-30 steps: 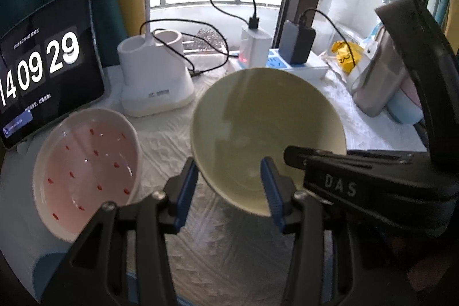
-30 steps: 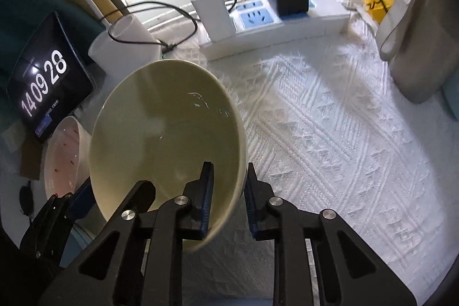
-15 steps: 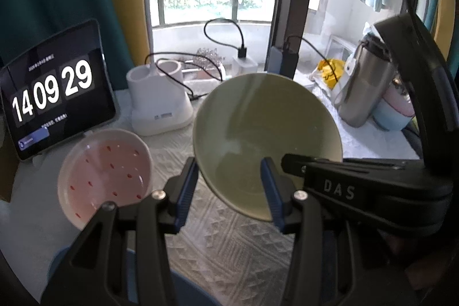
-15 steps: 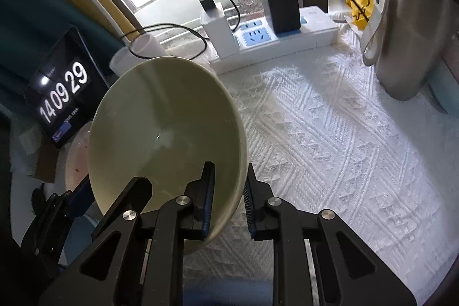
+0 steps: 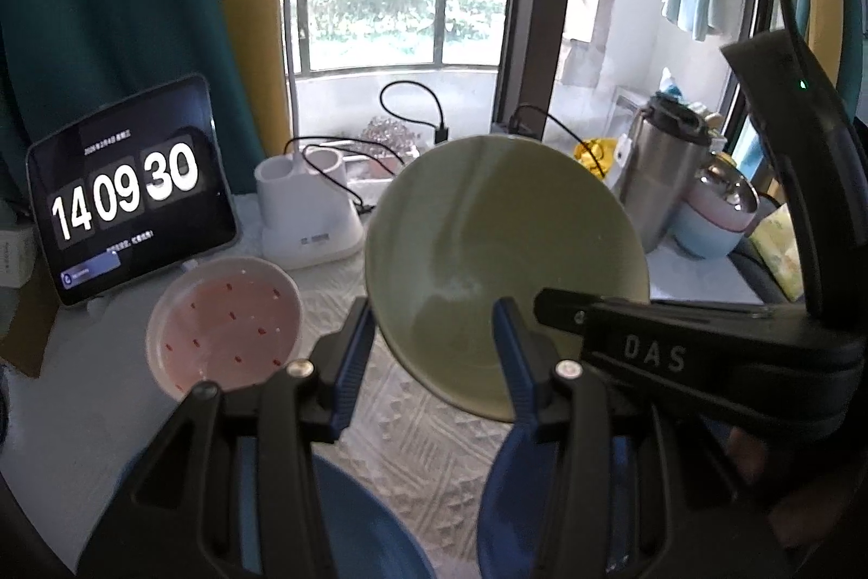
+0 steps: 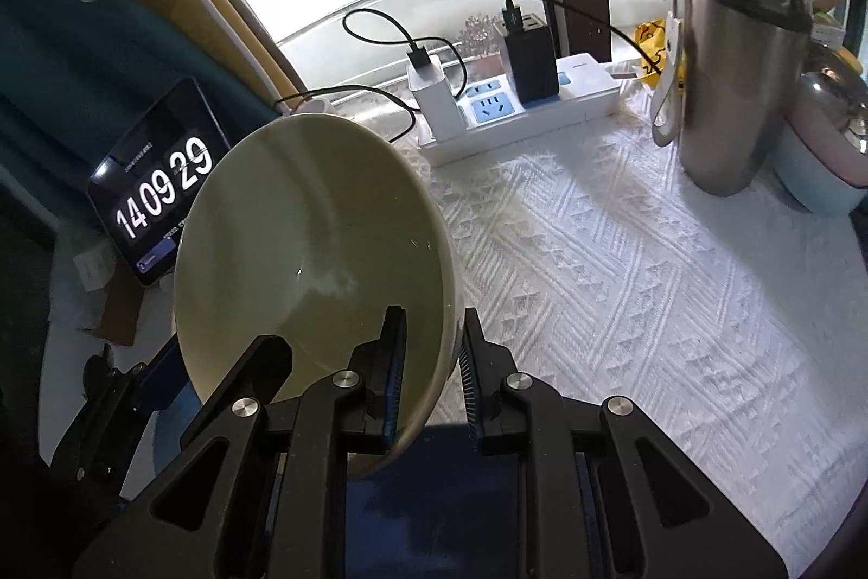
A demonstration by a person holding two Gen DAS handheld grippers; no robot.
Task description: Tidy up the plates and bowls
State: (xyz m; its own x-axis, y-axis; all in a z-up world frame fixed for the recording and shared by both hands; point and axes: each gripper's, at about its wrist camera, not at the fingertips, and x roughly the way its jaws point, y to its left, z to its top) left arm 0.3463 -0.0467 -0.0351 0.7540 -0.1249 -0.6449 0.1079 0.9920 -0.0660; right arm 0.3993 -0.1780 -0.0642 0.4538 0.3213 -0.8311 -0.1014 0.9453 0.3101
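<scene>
My right gripper is shut on the rim of a pale green bowl and holds it tilted in the air above the table. The same bowl fills the middle of the left wrist view, with the right gripper's black body to its right. My left gripper is open and empty just in front of the bowl. A pink bowl with red dots sits on the table at the left. A blue dish lies below the left gripper; it also shows in the right wrist view.
A tablet clock leans at the back left. A white lamp base with cables, a power strip, a steel flask and a pink and blue lidded pot stand along the back and right. A white textured cloth covers the table.
Both grippers have risen and pulled back from the table. The green bowl has come up with the right gripper. The blue dish has come into view below.
</scene>
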